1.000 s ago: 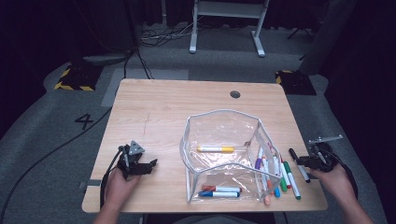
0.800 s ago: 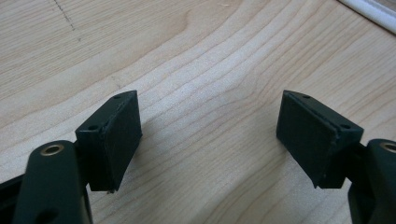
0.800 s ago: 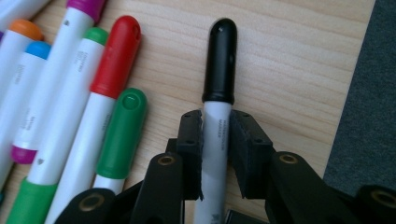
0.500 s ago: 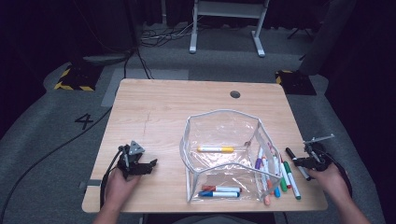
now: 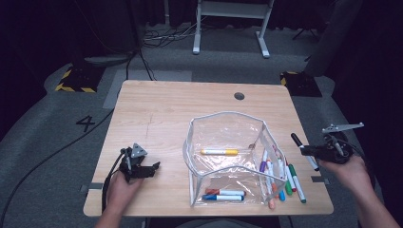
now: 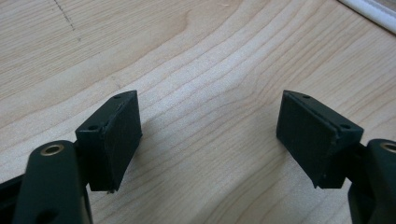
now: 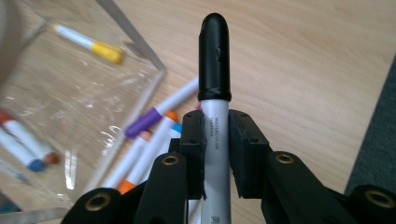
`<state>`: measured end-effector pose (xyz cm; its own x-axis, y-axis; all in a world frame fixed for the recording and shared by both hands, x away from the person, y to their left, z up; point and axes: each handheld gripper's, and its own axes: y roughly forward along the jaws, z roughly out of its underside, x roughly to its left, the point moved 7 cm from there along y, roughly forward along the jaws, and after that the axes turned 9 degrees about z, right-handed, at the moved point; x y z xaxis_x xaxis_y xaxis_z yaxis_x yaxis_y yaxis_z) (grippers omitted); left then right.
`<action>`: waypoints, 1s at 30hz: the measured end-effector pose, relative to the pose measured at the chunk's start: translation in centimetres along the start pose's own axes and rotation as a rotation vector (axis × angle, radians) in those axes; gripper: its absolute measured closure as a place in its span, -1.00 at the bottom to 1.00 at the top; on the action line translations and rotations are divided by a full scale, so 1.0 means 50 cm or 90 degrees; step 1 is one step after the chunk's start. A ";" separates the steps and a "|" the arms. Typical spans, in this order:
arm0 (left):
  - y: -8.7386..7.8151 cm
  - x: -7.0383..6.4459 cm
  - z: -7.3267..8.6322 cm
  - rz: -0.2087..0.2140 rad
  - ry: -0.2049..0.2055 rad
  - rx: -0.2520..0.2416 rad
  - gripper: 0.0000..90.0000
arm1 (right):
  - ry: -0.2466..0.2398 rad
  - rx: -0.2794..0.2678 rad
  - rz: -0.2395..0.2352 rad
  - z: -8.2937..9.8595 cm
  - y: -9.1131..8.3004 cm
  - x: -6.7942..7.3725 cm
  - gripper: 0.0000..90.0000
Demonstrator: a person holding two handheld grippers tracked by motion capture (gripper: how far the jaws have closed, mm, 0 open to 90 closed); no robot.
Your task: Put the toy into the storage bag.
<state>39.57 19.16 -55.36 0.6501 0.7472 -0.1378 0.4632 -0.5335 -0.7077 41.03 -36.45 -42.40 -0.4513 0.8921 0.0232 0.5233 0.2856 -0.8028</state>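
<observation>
Nearest to the person, at the front right corner of the table (image 5: 157, 109), the right tongs (image 5: 310, 151) are clenched on a black-capped marker (image 7: 215, 93), gripping its white barrel just below the cap. In the right gripper view the marker stands straight up between the jaws, so its long axis runs along the tongs, with the cap pointing away from the hand. In the high view the cap points to the left and a little away from the person, toward the clear pouch (image 5: 228, 156). The pouch lies to the left of these tongs, near them but not touching, and its open mouth with the white rim faces up. I judge that the marker has to travel leftward over this rim, and the right hand is clearly the nearer one for this. A row of loose markers (image 5: 285, 175) lies on the table between the pouch and the right hand. Inside the pouch lies a yellow-capped marker (image 5: 219, 152), and two more markers (image 5: 223, 194) near its front edge. Far to the left, the left tongs (image 6: 205, 135) are released and hold nothing, low over bare wood.
</observation>
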 end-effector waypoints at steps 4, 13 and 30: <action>0.000 0.000 0.000 0.000 0.000 0.000 -0.50 | -0.025 -0.025 -0.024 -0.038 -0.040 0.028 0.70; 0.000 0.000 0.000 -0.001 -0.001 -0.001 -0.50 | -0.095 -0.080 -0.062 -0.119 -0.120 0.099 0.70; -0.001 0.000 0.001 -0.002 -0.003 -0.002 -0.50 | -0.268 -0.078 -0.146 -0.222 -0.141 0.287 0.70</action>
<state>39.52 19.19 -55.37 0.6463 0.7504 -0.1385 0.4666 -0.5323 -0.7063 38.91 -21.76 -29.80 -0.8043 0.5899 -0.0721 0.4465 0.5197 -0.7284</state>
